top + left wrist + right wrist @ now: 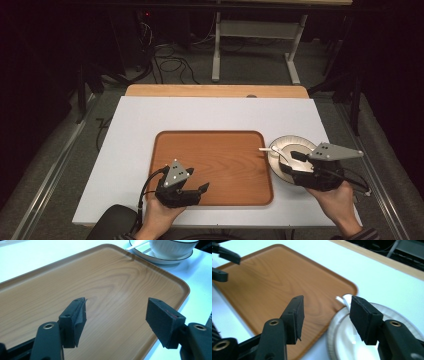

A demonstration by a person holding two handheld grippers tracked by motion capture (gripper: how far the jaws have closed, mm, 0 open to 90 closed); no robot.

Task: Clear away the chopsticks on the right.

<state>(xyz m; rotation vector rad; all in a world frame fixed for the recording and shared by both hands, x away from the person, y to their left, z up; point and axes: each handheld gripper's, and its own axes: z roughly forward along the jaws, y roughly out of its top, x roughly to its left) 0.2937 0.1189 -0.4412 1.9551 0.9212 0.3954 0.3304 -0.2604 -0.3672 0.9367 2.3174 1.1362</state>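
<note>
Dim room behind: grey carpet, loose cables on floor (170,62), white-legged desk frame (255,45) at rear. White-topped table (135,130) in foreground, bare wood strip along far edge. No brand, label or legible writing on any item.

Left: left hand (160,217) entering from bottom edge, holding left gripper (197,190) over near-left corner of wooden tray (220,150). Grey three-cornered plate with white dots on top; black cable looping off to the left. Jaws wide apart, nothing between them. Seen from left gripper view, left gripper (116,317) poised above bare wood-grain tray (50,290) surface, not clearly touching it; white bowl (172,247) on white plate (165,260) well beyond jaws at tray's far corner, white spoon handle (136,245) projecting from plate.

Centre: tray brown, rounded corners, raised rim, no contents.

Right: plate (280,147) just beside tray's right edge, on table. Spoon handle (270,149) pointing toward tray. Right hand (337,202) holding right gripper (295,167) over plate, largely covering bowl. From right gripper view, right gripper (325,315) jaws apart, gripping nothing; plate (334,335) rim and spoon handle (344,301) lying in the gap below and between jaws, tray (262,285) to the left. Contact with plate: cannot tell. Left gripper's tips visible at upper left of that view.
</note>
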